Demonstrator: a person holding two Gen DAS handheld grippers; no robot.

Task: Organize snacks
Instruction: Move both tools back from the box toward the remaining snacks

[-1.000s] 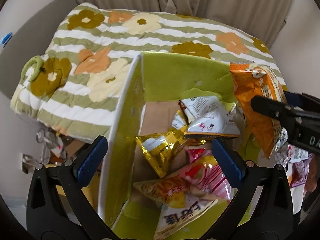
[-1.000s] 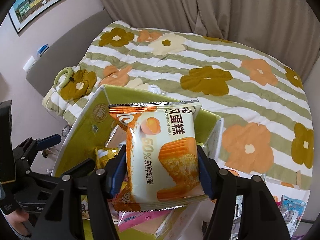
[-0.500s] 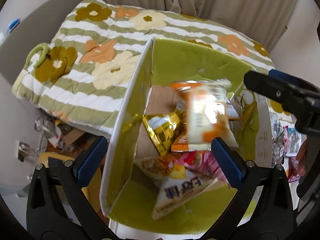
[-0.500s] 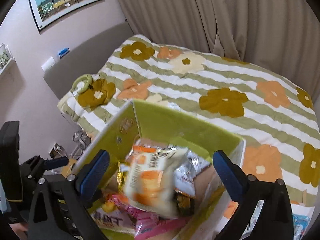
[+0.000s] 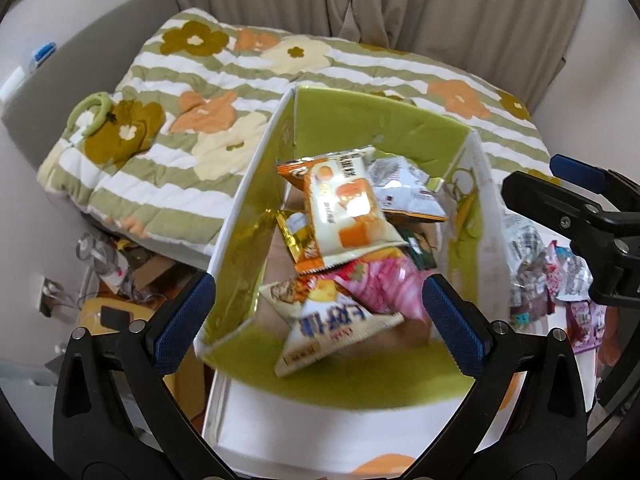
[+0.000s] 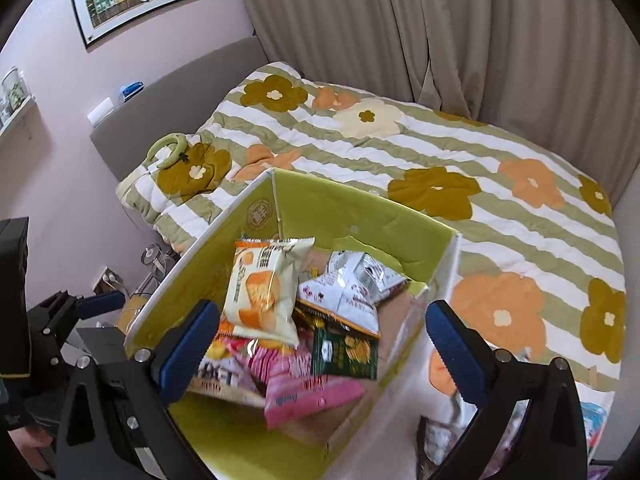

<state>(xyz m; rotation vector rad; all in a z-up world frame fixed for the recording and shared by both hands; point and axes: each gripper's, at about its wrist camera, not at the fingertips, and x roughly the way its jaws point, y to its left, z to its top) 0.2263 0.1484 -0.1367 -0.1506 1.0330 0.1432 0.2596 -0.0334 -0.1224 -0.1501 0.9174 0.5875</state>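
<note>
An open green-lined cardboard box (image 5: 384,128) holds several snack packets. An orange-and-cream cake packet (image 5: 344,208) lies on top of the pile; it also shows in the right wrist view (image 6: 260,292). Under it lie a pink packet (image 6: 308,388), a dark green packet (image 6: 344,354) and white packets (image 6: 348,284). My left gripper (image 5: 318,316) is open and empty above the near side of the box. My right gripper (image 6: 320,344) is open and empty above the box (image 6: 360,216), and shows at the right edge of the left wrist view (image 5: 576,208).
A bed with a green-striped floral quilt (image 6: 440,152) lies behind the box. More loose snack packets (image 5: 560,276) lie to the right of the box. Curtains (image 6: 440,28) hang behind. Clutter and cables (image 5: 120,264) sit on the floor at left.
My right gripper opened and let go of the cake packet, which dropped into the box and came to rest on the pile. Both grippers have drawn back and up from the box.
</note>
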